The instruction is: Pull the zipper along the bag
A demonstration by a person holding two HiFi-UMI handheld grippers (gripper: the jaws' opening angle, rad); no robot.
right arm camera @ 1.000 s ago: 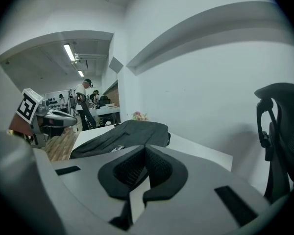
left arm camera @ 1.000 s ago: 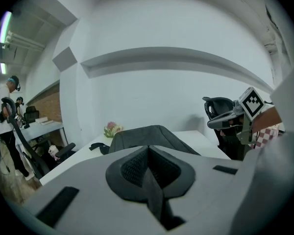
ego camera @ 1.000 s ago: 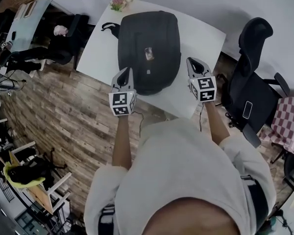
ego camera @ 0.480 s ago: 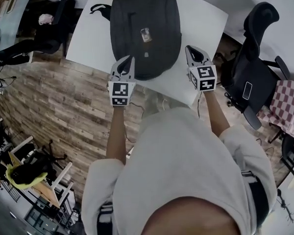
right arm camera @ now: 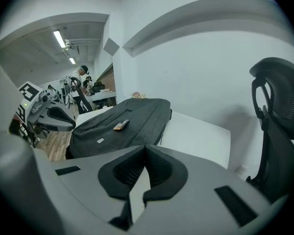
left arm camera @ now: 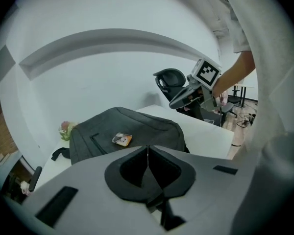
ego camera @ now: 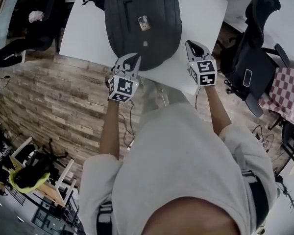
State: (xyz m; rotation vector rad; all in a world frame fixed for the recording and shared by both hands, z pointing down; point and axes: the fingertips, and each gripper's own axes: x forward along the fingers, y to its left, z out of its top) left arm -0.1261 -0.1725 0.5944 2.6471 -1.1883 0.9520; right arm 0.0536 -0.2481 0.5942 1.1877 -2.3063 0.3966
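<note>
A dark grey backpack (ego camera: 142, 26) lies flat on the white table (ego camera: 206, 13), with a small orange label (ego camera: 144, 23) on its top face. My left gripper (ego camera: 131, 61) is shut and empty, with its tips over the bag's near edge. The right gripper (ego camera: 192, 47) is also shut and empty, hovering over bare table just right of the bag. In the left gripper view the backpack (left arm camera: 132, 129) lies beyond the closed jaws (left arm camera: 147, 152). In the right gripper view the bag (right arm camera: 132, 117) stretches away to the left of the closed jaws (right arm camera: 145, 152). No zipper pull can be made out.
A black office chair (ego camera: 255, 48) stands right of the table, and another chair (ego camera: 36, 31) to its left. A small bunch of flowers (left arm camera: 65, 129) sits at the table's far end. Wood floor (ego camera: 54, 97) lies below the table's near edge.
The head view has shifted, so the bag and table sit higher in the picture. The left gripper has come forward and turned right, up to the bag's near edge. The right gripper has hardly moved.
</note>
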